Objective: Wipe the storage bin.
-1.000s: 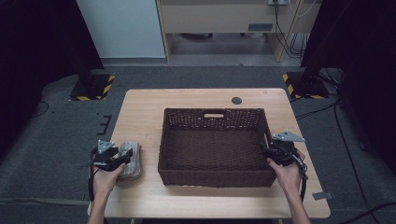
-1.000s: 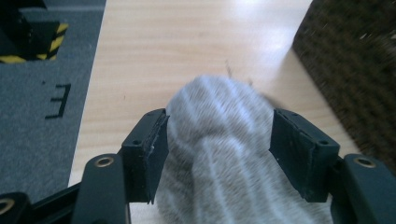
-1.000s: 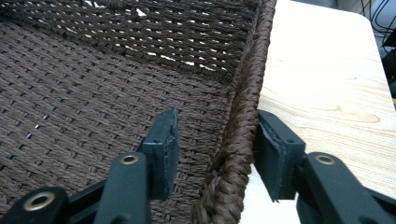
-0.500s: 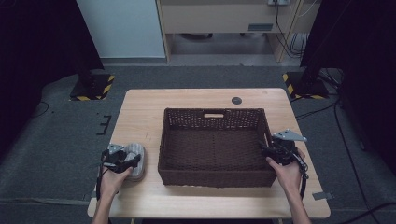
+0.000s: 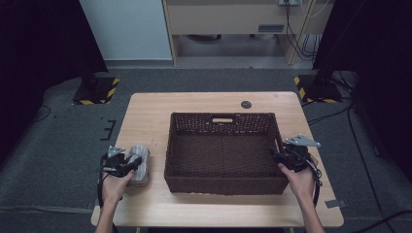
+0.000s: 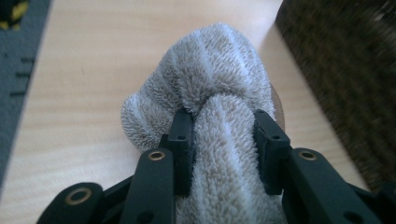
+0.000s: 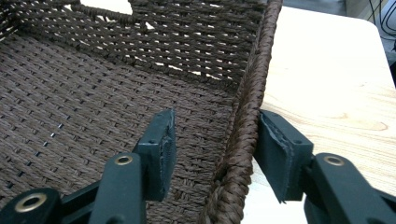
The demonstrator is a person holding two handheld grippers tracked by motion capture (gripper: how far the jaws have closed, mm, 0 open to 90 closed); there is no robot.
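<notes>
A rolled grey striped towel (image 5: 140, 163) (image 6: 210, 79) lies on the wooden table (image 5: 145, 116), left of a dark brown wicker basket (image 5: 221, 117) that has nothing inside. My left gripper (image 5: 127, 164) (image 6: 224, 126) is shut on a fold of the towel, and terry cloth bulges between the jaws. The right gripper (image 5: 278, 156) (image 7: 217, 130) is open and straddles the basket's right rim (image 7: 254, 84), one jaw inside the basket and one outside.
A small black disc (image 5: 246, 104) lies on the table behind the basket. The basket stands in the table's middle, with strips of bare wood at left, right and front. Grey carpet and dark stands surround the table.
My left gripper has moved right onto the towel and now pinches it. The right gripper has stayed at the basket rim.
</notes>
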